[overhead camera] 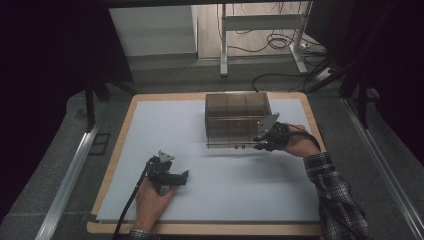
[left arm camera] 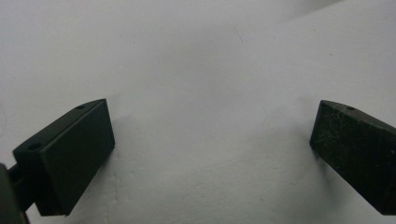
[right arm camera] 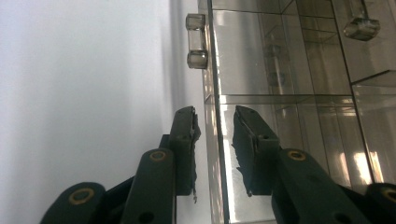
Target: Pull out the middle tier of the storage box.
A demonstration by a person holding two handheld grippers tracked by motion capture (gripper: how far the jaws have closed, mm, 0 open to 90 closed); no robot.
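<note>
Right gripper [right arm camera: 215, 140] jaws straddle the thin edge of a clear acrylic panel [right arm camera: 215, 186]; small gap each side, pads not pressing. Panel belongs to a smoky transparent compartment box [right arm camera: 289, 60] with dividers. Clear hinge block [right arm camera: 196, 41] beside the edge. White tabletop [right arm camera: 79, 84] at left

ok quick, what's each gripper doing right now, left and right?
Left gripper: open, nothing between its jaws, over the white mat.
Right gripper: open, jaws astride an edge panel of the clear box, not pressing.

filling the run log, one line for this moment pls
left tool: open over mat | right tool: straddling clear box lid edge, no grip | mat: white
</note>
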